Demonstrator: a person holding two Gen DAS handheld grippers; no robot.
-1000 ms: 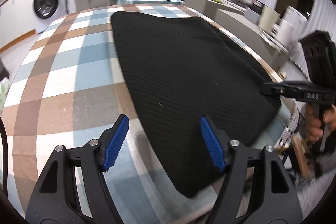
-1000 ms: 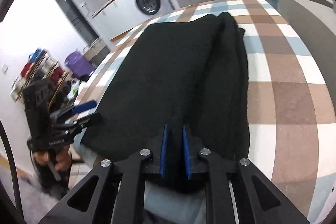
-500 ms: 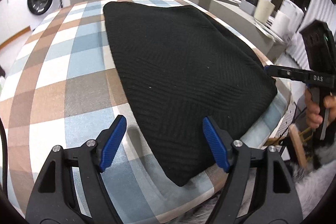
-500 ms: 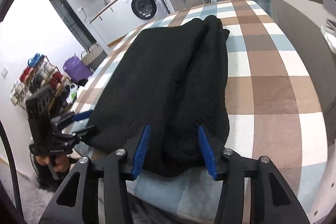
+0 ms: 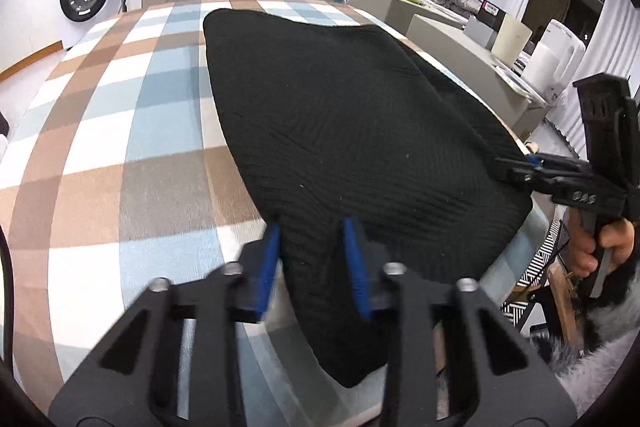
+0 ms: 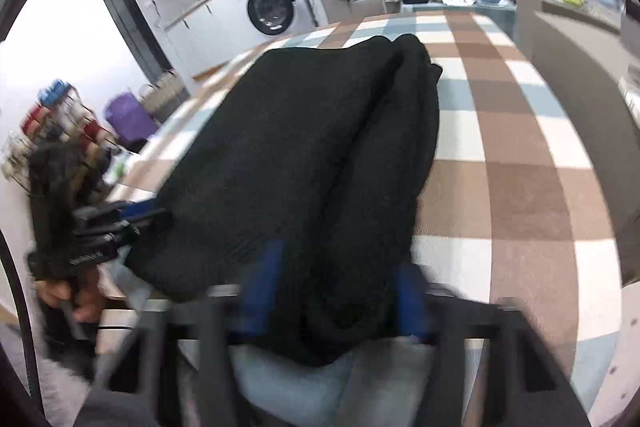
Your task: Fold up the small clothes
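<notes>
Taking hold of the near hem was the step in hand, as far as we could judge. The black knitted garment lay spread on the checked tablecloth, already doubled along its length, with the folded ridge showing in the right wrist view and its near edge reaching the table's front edge.

Our left gripper stood over the near left corner of the cloth. Its jaws had just been closing, and the blue pads had the fabric between them. A gap remained, so we could not say for sure that they pinched it; we judged them not yet closed on it.

Our right gripper was at the near right part of the hem. Its jaws had also just been closing, with a thick roll of cloth between them. That picture was blurred by motion, so we could not tell if the pads pressed on the fabric.

The next move, we thought, called for both grips to be firm and level before lifting. Then the near hem should travel up and away toward the far edge. An uneven lift could drag the doubled layers apart.
</notes>
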